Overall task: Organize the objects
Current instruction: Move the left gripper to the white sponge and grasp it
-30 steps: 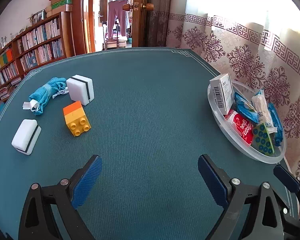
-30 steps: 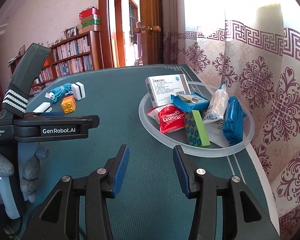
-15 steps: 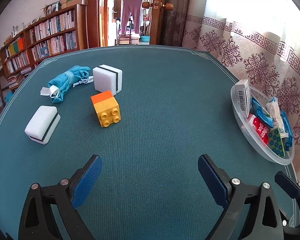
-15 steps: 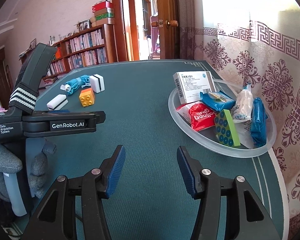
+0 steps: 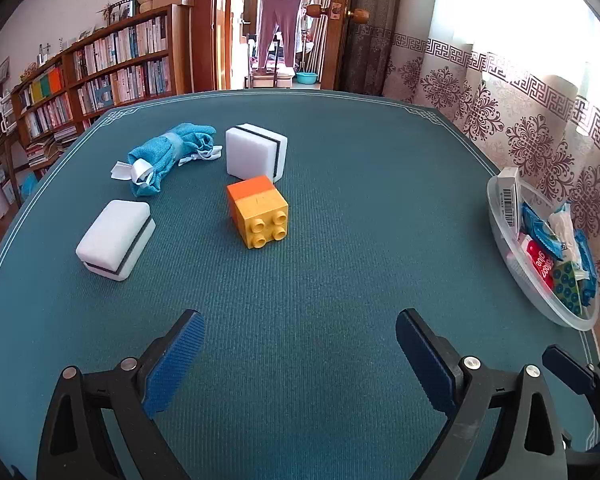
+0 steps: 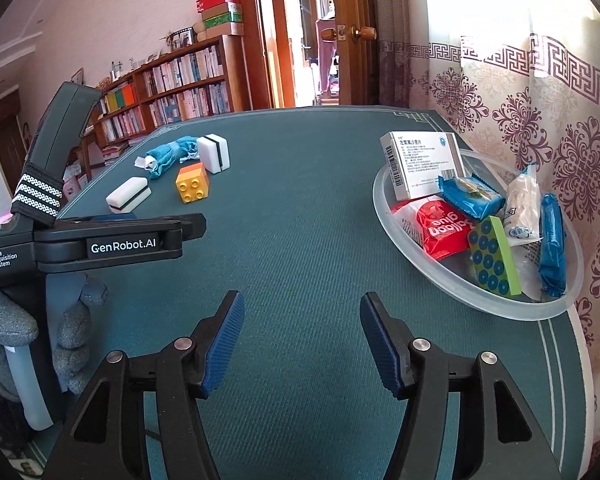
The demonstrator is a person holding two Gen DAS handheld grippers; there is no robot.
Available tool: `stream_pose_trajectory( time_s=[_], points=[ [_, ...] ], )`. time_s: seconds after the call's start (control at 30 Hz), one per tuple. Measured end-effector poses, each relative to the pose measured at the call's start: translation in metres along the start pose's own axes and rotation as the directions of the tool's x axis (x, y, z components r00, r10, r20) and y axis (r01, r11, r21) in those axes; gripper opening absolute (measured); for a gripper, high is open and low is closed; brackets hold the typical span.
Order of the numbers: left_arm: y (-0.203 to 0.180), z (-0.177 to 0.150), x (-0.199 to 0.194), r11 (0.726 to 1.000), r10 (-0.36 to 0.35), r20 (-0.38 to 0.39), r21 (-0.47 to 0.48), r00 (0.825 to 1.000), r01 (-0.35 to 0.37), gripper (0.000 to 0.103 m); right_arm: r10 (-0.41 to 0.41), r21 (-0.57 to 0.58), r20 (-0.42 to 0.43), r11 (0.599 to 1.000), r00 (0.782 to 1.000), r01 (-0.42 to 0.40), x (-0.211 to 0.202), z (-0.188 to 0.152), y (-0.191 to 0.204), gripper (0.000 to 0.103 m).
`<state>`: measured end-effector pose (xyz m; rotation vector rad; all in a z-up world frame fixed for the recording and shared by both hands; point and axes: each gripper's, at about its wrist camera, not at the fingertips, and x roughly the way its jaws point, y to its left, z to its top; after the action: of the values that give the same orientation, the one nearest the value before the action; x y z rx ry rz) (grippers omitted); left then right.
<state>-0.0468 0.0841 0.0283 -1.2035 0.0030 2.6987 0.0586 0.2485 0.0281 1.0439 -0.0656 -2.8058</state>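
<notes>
The brick (image 5: 258,216) lies tipped on the bench (image 5: 320,280), studs facing the left gripper (image 5: 300,354), whose jaws are spread and empty; the right gripper's (image 6: 302,340) jaws have just been opening, empty.

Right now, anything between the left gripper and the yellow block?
Nothing. In the left wrist view, only bare green table lies between the open left gripper and the yellow block; the sponges sit off to the side.

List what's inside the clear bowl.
In the bowl: white medicine box, red glue packet, blue snack pack, green dotted block, white wrapped packet, blue packet. Anything beneath them is hidden.
</notes>
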Motion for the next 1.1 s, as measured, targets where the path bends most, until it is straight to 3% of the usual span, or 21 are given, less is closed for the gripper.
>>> stream_pose_trajectory(
  time_s=[0.5, 1.1],
  points=[
    [0.024, 0.000, 0.001, 0.999, 0.043, -0.002, -0.030, 0.999, -0.043, 0.099, 0.072, 0.024, -0.043, 0.997, 0.996, -0.071, 0.024, 0.015, 0.011, 0.068],
    [0.055, 0.005, 0.003, 0.992, 0.096, -0.008, -0.078, 0.995, -0.097, 0.099, 0.084, 0.024, -0.061, 0.996, 0.995, -0.083, 0.036, 0.016, 0.015, 0.068]
  ],
)
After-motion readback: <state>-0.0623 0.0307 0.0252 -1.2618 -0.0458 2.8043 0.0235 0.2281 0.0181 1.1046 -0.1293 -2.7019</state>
